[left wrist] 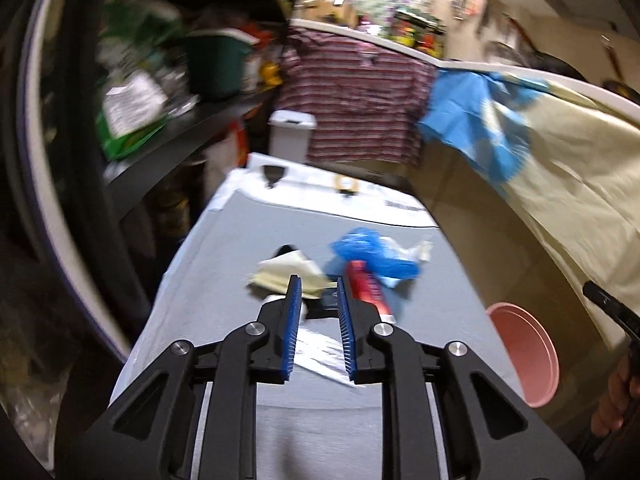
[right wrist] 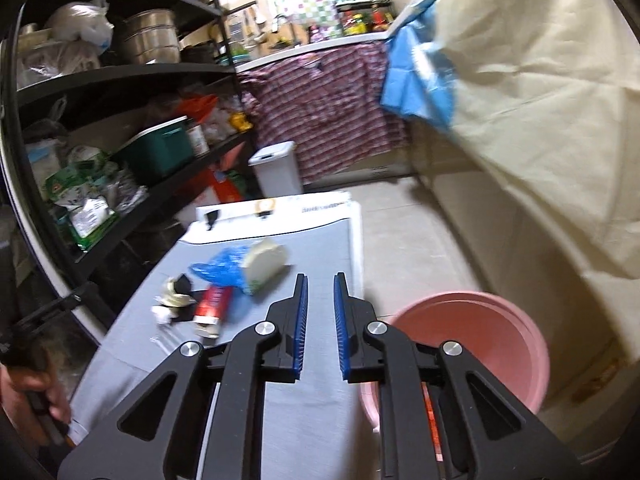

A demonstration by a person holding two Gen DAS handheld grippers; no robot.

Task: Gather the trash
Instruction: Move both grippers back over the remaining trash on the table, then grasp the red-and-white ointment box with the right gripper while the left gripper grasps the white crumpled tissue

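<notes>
Pink basin beside grey table; white bin beyond

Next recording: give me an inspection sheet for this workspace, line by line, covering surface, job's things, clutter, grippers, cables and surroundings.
Surface: grey appliance top, mostly bare near the camera.
Job's things: blue plastic bag, red tube, pale wrapper and a white scrap lie clustered together; pink bucket stands on the floor beside the appliance, nothing seen inside.
Clutter: a clear wrapper lies flat on the top.
Grippers: left gripper and right gripper have jaws narrowly apart, nothing between them.
Cables: nothing seen.
Surroundings: packed dark shelving, white lidded bin, striped cloth, cream sheet.
</notes>
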